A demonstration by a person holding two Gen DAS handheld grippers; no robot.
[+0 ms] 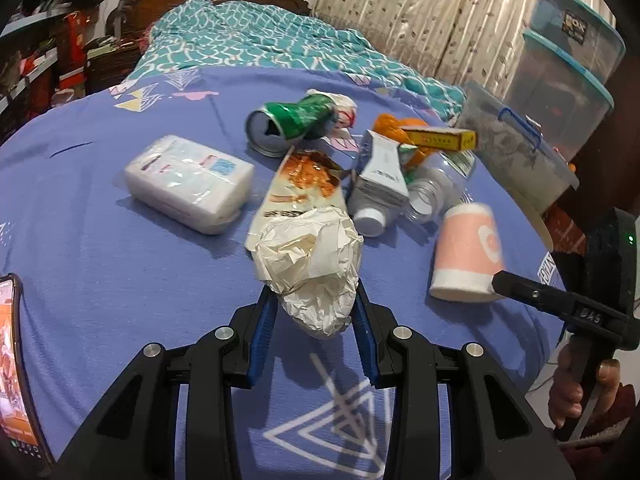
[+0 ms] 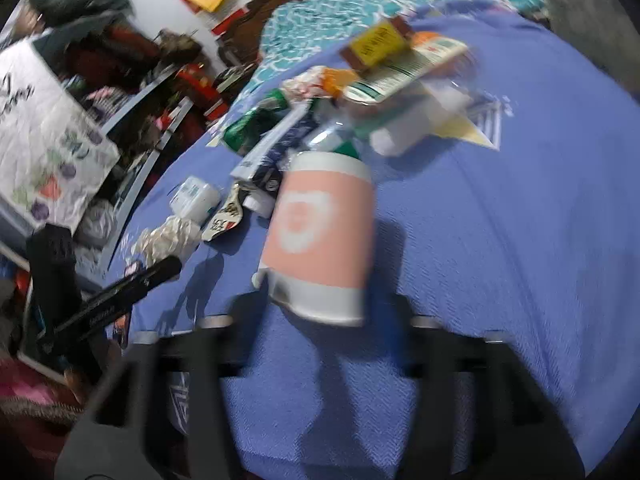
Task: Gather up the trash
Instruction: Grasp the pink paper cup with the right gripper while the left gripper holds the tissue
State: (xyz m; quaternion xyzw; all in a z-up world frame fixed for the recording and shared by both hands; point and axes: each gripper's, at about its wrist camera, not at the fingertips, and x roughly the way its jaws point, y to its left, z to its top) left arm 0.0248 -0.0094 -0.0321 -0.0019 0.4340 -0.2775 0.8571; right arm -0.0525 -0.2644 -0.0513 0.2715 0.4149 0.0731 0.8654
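Note:
A pile of trash lies on the purple bed sheet (image 1: pixel 100 280). My left gripper (image 1: pixel 314 312) is shut on a crumpled white paper bag (image 1: pixel 316 268), which also shows in the right wrist view (image 2: pixel 168 240). My right gripper (image 2: pixel 320 320) is shut on a pink and white paper cup (image 2: pixel 320 240), held tilted above the sheet; the cup shows at the right of the left wrist view (image 1: pixel 468 256). Behind lie a crushed green can (image 1: pixel 288 120), a snack wrapper (image 1: pixel 304 184), a white carton (image 1: pixel 380 168), a clear plastic bottle (image 1: pixel 428 192) and a yellow box (image 1: pixel 440 138).
A white tissue pack (image 1: pixel 188 184) lies left of the pile. A teal blanket (image 1: pixel 256 40) is bunched at the headboard. A lidded clear bin (image 1: pixel 516 148) and stacked storage tubs (image 1: pixel 568 60) stand at the right. A phone (image 1: pixel 16 360) lies at the left edge.

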